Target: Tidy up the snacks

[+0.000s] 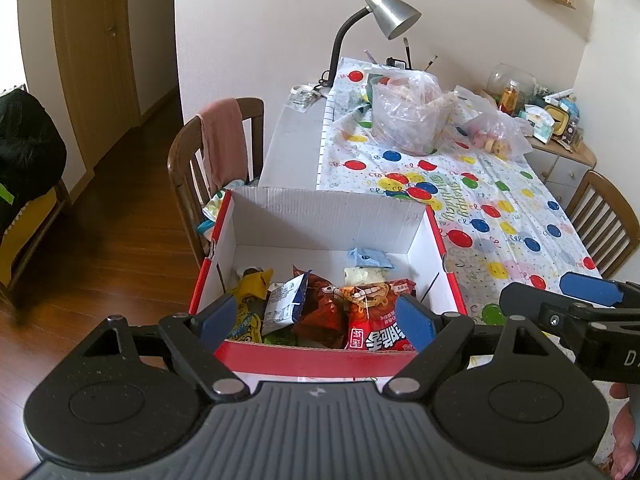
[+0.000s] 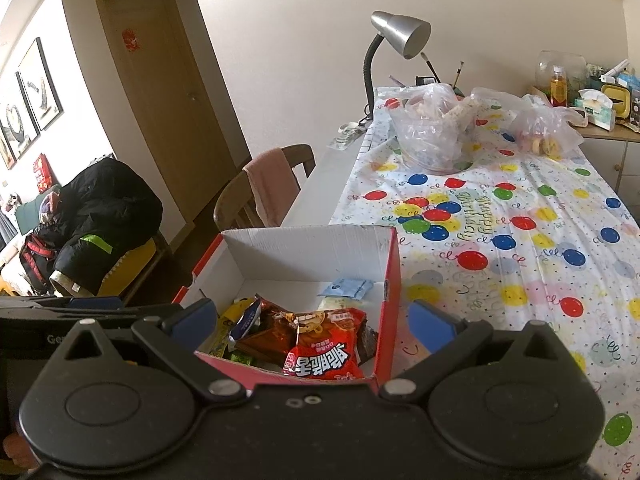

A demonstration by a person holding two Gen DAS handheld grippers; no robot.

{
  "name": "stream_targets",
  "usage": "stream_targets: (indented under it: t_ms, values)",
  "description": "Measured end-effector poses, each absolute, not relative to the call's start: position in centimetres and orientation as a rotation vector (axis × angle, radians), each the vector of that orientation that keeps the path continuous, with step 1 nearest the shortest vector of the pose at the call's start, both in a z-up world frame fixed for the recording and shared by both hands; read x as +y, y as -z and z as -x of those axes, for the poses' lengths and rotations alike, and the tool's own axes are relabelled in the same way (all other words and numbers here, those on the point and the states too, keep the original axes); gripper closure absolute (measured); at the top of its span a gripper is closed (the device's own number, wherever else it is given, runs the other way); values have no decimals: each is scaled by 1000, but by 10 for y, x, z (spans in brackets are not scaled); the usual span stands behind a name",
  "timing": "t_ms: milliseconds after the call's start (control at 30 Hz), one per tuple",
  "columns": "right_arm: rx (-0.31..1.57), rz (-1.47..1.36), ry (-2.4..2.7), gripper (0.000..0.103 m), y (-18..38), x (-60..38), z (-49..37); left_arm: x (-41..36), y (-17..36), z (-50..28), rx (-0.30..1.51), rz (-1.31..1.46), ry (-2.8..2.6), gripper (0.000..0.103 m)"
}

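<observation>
A red-and-white cardboard box (image 1: 328, 216) stands at the table's near left corner and holds several snack packets. A red noodle packet (image 1: 376, 320) lies at the front right, a dark red bag (image 1: 320, 300) and a yellow packet (image 1: 250, 300) to its left, and a pale blue sachet (image 1: 368, 258) at the back. My left gripper (image 1: 316, 320) is open and empty above the box's near wall. My right gripper (image 2: 312, 320) is open and empty, also over the box's (image 2: 308, 248) near edge, with the red noodle packet (image 2: 324, 348) between its fingers. It shows in the left wrist view (image 1: 580, 296) at the right.
A balloon-print tablecloth (image 2: 520, 240) covers the table. Clear plastic bags of food (image 1: 412, 120) and a silver desk lamp (image 1: 392, 12) stand at the far end. A wooden chair with a pink towel (image 1: 222, 140) sits at the left; a second chair (image 1: 604, 220) stands at the right.
</observation>
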State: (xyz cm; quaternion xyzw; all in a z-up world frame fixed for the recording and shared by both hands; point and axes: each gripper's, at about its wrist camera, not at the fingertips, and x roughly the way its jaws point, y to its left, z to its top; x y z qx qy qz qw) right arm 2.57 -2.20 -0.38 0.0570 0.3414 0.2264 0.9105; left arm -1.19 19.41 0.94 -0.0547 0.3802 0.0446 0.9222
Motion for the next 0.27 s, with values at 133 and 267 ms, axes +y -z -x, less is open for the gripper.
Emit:
stream_targets:
  t_ms: [133,267]
  values:
    - [707,-118,-460,0,5,-24,-26,194,-10,12,779,115,-92,16]
    - [709,-121,-452,0,4,-26,-23,191,-10,13,780,110,-88,16]
